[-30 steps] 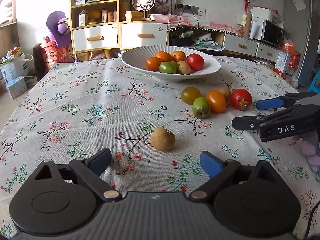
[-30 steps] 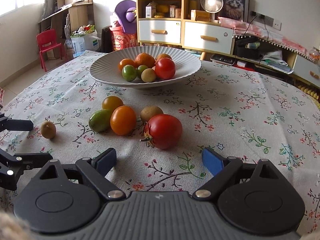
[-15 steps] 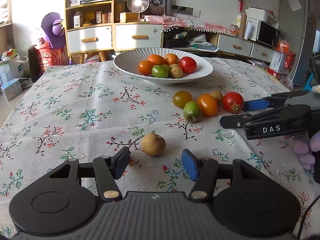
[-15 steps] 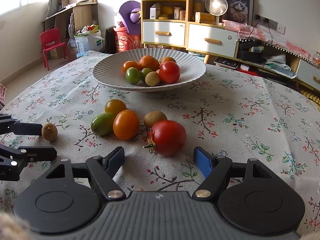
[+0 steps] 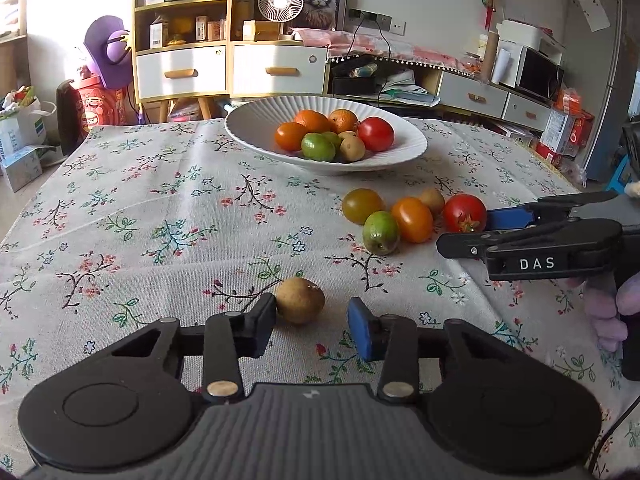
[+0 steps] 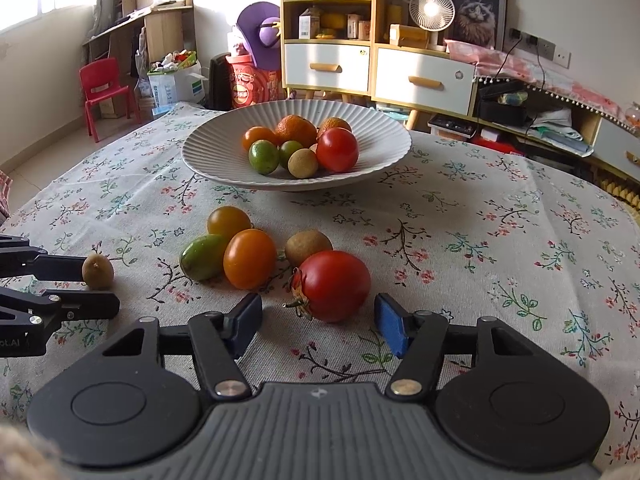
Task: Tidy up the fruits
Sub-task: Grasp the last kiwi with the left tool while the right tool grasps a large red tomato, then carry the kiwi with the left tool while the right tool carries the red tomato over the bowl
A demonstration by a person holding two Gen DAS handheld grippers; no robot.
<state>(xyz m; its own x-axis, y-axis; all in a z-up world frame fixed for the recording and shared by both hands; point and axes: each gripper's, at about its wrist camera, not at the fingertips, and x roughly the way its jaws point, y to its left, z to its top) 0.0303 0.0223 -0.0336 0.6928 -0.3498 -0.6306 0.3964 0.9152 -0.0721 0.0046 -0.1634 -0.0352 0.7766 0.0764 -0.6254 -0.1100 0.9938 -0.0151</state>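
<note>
A small brown fruit (image 5: 300, 300) lies on the floral tablecloth between the fingers of my left gripper (image 5: 312, 322). Those jaws are closing; the left pad is at the fruit's side and a gap remains at the right pad. A red tomato (image 6: 332, 284) sits between the fingers of my right gripper (image 6: 320, 322), whose jaws are closing too, with gaps on both sides. The left wrist view shows the right gripper (image 5: 472, 232) at the tomato (image 5: 464, 212). In the right wrist view the left gripper (image 6: 96, 286) flanks the brown fruit (image 6: 97, 270).
A white ribbed bowl (image 5: 248, 120) with several fruits stands further back. Loose fruits lie left of the tomato: an orange one (image 6: 249, 258), a green one (image 6: 202, 256), a yellowish one (image 6: 228, 222) and a brown one (image 6: 308, 245). A person's fingers (image 5: 608, 312) hold the right gripper.
Both grippers' jaws have narrowed steadily, the left around the small brown fruit and the right around the red tomato. Neither fruit has moved.
</note>
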